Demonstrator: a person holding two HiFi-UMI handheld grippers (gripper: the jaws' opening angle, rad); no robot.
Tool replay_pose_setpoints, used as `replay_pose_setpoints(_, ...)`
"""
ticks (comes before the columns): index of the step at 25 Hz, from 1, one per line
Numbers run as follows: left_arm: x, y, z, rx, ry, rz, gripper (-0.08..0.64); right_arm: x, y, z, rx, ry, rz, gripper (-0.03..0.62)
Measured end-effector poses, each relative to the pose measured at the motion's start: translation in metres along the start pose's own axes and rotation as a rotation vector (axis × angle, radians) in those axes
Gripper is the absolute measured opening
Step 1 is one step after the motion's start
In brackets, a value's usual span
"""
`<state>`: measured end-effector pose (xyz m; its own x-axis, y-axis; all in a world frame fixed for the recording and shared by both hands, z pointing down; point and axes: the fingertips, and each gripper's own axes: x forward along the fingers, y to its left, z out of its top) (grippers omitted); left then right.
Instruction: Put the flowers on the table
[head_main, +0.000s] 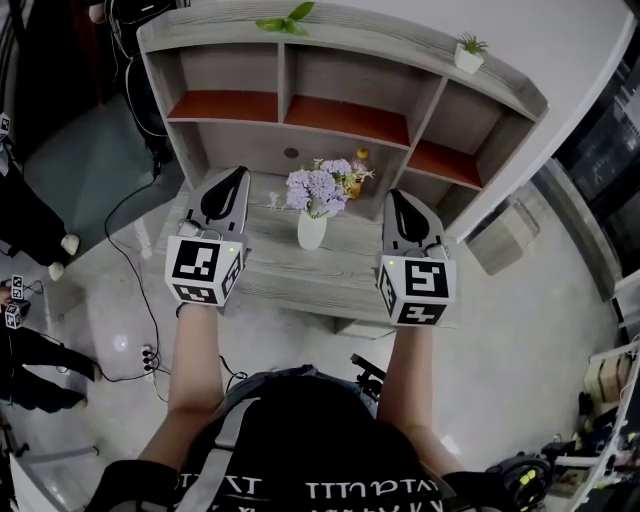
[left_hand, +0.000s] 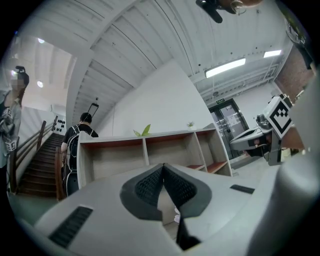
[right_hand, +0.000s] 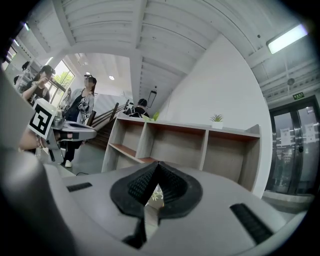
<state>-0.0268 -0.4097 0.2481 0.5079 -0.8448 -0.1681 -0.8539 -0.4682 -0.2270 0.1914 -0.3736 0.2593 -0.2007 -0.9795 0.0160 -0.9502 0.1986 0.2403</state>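
A white vase (head_main: 312, 231) of purple and white flowers (head_main: 320, 187) stands upright on the grey wooden table top (head_main: 290, 270) in front of the shelf unit. My left gripper (head_main: 238, 180) hovers to the left of the vase, apart from it. My right gripper (head_main: 394, 199) hovers to its right, also apart. Both point at the shelves. In the left gripper view the left gripper (left_hand: 163, 167) has its pads meeting, with nothing between them. The right gripper (right_hand: 158, 164) is likewise shut and empty, and a bit of flower (right_hand: 156, 196) shows below its pads.
The shelf unit (head_main: 420, 115) rises behind the table, with a green leaf plant (head_main: 285, 22) and a small potted plant (head_main: 468, 50) on top. A small yellow object (head_main: 360, 157) sits behind the flowers. Cables and a power strip (head_main: 148, 355) lie on the floor at left. People stand at left.
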Motion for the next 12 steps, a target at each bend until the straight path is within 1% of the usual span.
replay_pose_setpoints(8,0.0037,0.0000,0.0061,0.009,-0.009,-0.001,0.009,-0.0020,-0.0054,0.0056,0.011,-0.008,-0.014,0.012)
replay_pose_setpoints(12,0.0047,-0.0024,0.0086,0.007,-0.013,-0.016,0.009,-0.0031,-0.0073,0.0052,0.015,-0.008,-0.021,0.014)
